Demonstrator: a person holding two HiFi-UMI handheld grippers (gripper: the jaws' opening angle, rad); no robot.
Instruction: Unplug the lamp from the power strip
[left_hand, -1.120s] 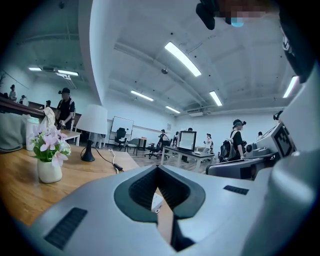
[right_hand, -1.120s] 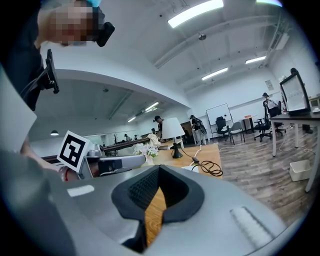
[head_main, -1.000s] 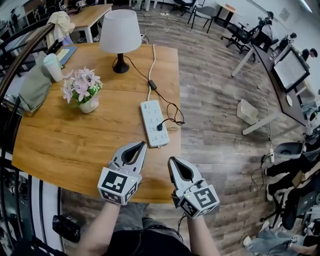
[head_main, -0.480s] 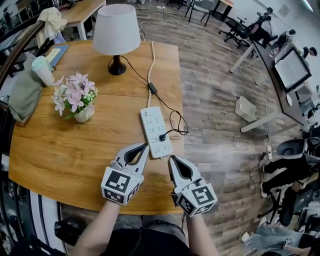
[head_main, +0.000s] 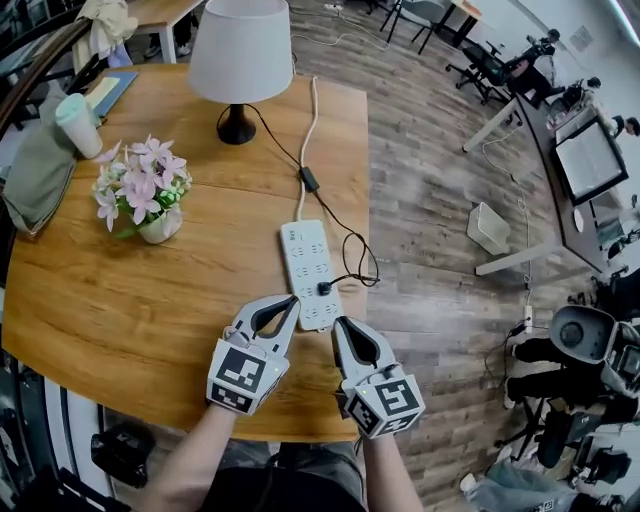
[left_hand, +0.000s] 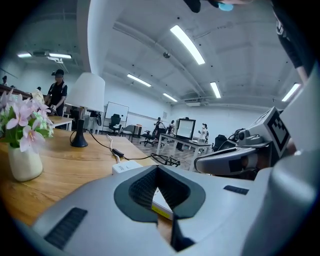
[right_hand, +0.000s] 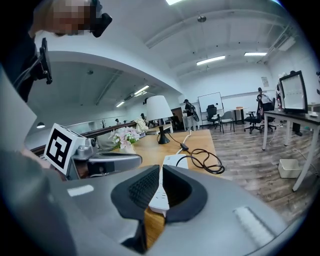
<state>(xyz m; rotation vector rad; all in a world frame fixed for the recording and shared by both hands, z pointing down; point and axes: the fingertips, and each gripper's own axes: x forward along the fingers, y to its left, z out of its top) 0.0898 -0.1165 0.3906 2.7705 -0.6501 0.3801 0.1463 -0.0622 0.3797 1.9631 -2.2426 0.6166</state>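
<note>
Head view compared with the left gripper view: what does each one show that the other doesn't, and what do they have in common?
Only the head view: the black plug seated in the white power strip, and the pale cup near the wooden table's left edge. Only the left gripper view: the ceiling light strips and the left gripper's jaws seen from behind, tips together. Both: the white-shaded lamp, the pink flowers in a white vase, the power strip and the right gripper.
</note>
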